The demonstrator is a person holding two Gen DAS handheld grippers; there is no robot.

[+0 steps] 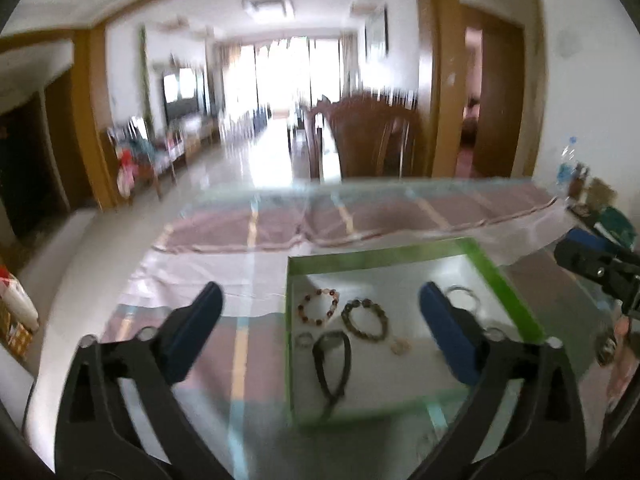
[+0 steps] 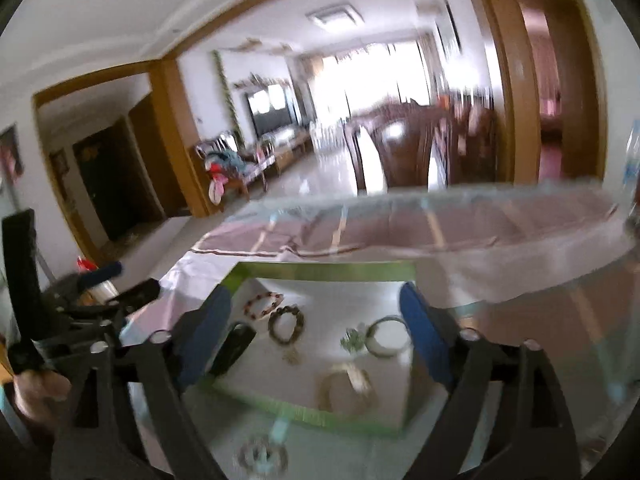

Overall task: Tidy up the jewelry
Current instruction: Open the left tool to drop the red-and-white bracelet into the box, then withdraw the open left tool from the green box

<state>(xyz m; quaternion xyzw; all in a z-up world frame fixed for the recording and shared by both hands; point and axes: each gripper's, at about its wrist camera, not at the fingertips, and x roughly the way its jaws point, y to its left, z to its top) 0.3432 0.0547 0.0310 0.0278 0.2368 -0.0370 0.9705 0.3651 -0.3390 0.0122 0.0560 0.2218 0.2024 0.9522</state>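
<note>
Green-rimmed and white inside, a shallow tray (image 1: 516, 296) sits on the glass-topped desk (image 1: 240, 276) and holds the jewelry.

From the left wrist, five pieces can be counted: a red-and-pale bead bracelet (image 1: 319, 307) at the far left, a dark bead bracelet (image 1: 367, 319) just right of it, a clear bangle (image 1: 463, 298) at the far right, a black cord loop (image 1: 333, 364) near the front, and a small pale piece (image 1: 400, 345) beside it. A small ring-like shape (image 1: 304, 339) lies left of the cord, too blurred to name.

Only the right wrist shows a gold bangle (image 2: 347, 390) at the near edge and a greenish cluster (image 2: 354, 338) next to the bangle.

The left tool (image 1: 320, 332) hangs above the tray's near left part with its blue fingers spread wide, holding nothing; the two bead bracelets and the cord lie between them in view. The right tool (image 2: 316, 336) is also spread wide and empty, above the tray, most pieces framed between its fingers. In the left view the right tool shows at the far right edge.
</note>
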